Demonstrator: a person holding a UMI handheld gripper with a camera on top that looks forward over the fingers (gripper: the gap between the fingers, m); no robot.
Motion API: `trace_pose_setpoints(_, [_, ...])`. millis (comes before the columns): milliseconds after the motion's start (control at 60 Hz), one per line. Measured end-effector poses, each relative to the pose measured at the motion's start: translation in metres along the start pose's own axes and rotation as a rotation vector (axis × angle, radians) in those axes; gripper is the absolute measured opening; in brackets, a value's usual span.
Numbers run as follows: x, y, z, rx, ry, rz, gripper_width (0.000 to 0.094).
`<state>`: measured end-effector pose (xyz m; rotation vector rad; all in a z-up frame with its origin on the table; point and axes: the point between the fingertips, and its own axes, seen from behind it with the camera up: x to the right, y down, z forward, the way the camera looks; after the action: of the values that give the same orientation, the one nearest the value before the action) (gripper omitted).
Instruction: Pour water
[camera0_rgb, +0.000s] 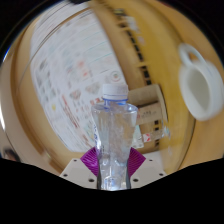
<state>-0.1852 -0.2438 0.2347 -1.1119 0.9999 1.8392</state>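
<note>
A clear plastic water bottle (115, 135) with a white cap stands up between my fingers, and both purple pads (92, 160) press against its sides. My gripper (113, 165) is shut on the bottle's lower body and holds it roughly upright, its cap pointing away from me. A white mug (200, 87) with a handle lies off to the right, beyond the bottle, its open mouth turned toward me. Whether the bottle rests on anything is hidden below the fingers.
A wooden surface (30, 100) fills the surroundings. A large white sheet with coloured drawings (70, 75) lies to the left behind the bottle. A small wooden box (150, 100) sits just right of the bottle.
</note>
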Motion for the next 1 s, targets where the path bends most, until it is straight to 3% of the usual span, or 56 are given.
trace_pose_setpoints(83, [-0.024, -0.008, 0.007, -0.04, 0.071, -0.338, 0.032])
trace_pose_setpoints(167, [-0.057, -0.028, 0.005, -0.025, 0.122, -0.678, 0.032])
trace_pose_setpoints(267, [-0.098, -0.087, -0.012, 0.043, 0.183, -1.065, 0.0321])
trace_pose_setpoints(483, [-0.128, -0.19, -0.06, 0.182, 0.466, -1.696, 0.0318])
trace_pose_setpoints(600, [-0.092, -0.254, -0.098, 0.178, 0.647, -1.795, 0.032])
trace_pose_setpoints(767, [-0.01, -0.326, -0.149, 0.099, 0.855, -1.778, 0.0321])
trace_pose_setpoints(1000, [0.058, -0.363, -0.189, 0.037, 0.973, -1.712, 0.0324])
